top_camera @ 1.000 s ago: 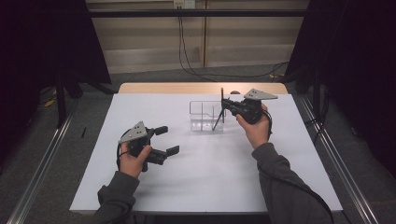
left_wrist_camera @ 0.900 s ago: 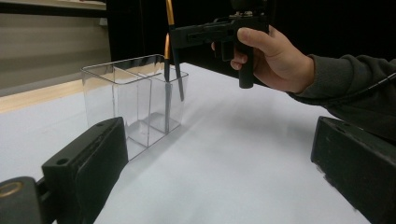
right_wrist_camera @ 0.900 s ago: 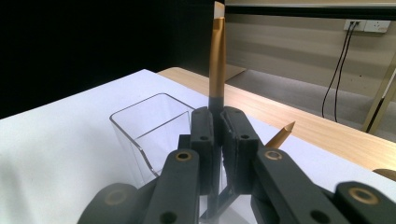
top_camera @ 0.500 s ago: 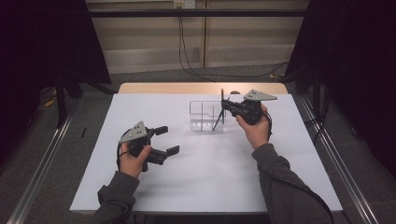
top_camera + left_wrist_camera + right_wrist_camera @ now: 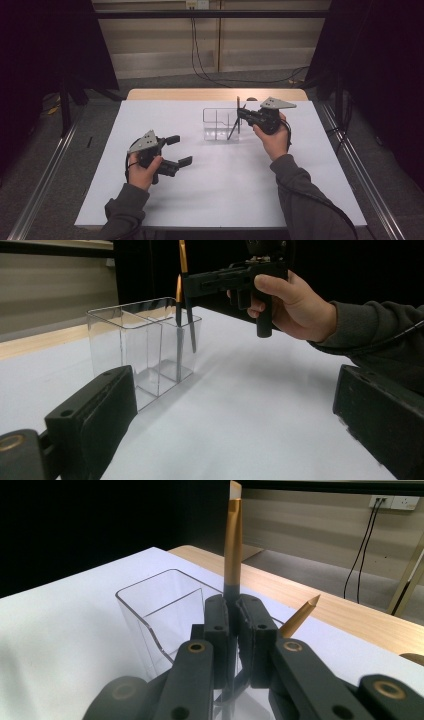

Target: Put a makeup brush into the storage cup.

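The left gripper (image 5: 176, 150) rests low on the white table sheet (image 5: 215, 190) with its jaws spread wide and nothing between them, well apart from the work. Farther in, the right gripper (image 5: 239, 114) has its jaws clamped on a slim brush with a gold ferrule (image 5: 233, 545), held upright over the right-hand compartment of a clear acrylic organizer (image 5: 220, 124); its lower end appears to be inside the compartment. A second gold-tipped brush (image 5: 300, 615) already leans inside that same compartment. The likely trouble is here: if the held brush comes down at a slant it could catch the thin clear rim or knock the leaning brush, and the light organizer — nothing braces it, since the other gripper sits far off — could slide or tip. Letting go too high might let the brush bounce out. The sheet is smooth and probably slick, laid over a pale wooden tabletop (image 5: 210, 94). Beyond it the floor is grey, with cables (image 5: 200, 55) trailing down a pale wall and a socket (image 5: 389, 502) above; dark curtains close both sides.
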`<state>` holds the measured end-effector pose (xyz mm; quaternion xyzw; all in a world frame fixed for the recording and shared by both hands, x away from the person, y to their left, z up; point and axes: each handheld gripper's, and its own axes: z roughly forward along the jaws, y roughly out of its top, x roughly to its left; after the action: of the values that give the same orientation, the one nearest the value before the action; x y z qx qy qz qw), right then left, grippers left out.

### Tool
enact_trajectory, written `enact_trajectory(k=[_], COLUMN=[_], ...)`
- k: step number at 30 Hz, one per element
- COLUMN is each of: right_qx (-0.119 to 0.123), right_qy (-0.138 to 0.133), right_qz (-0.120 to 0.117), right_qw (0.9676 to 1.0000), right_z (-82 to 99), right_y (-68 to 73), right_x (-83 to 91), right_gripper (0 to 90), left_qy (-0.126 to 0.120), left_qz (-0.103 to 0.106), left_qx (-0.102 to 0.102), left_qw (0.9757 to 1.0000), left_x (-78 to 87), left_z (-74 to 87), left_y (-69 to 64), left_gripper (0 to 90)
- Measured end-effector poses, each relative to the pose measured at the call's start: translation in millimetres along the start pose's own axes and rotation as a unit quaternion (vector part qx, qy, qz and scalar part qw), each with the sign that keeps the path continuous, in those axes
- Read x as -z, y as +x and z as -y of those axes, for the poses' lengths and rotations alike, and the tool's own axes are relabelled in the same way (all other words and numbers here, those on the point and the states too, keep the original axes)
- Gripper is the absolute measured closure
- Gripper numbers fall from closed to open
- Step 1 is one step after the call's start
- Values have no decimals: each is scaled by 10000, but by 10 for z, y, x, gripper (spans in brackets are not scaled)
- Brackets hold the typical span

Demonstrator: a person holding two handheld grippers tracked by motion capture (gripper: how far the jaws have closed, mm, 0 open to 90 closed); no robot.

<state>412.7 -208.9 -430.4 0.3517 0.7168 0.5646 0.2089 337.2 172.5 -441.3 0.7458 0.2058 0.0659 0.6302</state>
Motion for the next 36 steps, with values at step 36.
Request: enact_trajectory(k=[36], right_qx=[16], right_qy=[60], right_qz=[-29], right_qw=[10000], right_z=[69], right_y=[5], right_x=[1], right_gripper=[834], left_qy=[-8], left_qz=[-1], left_qx=[15], left_qw=[10000], left_x=[-5], left_z=[-1], left_y=[-4], left_gripper=[37])
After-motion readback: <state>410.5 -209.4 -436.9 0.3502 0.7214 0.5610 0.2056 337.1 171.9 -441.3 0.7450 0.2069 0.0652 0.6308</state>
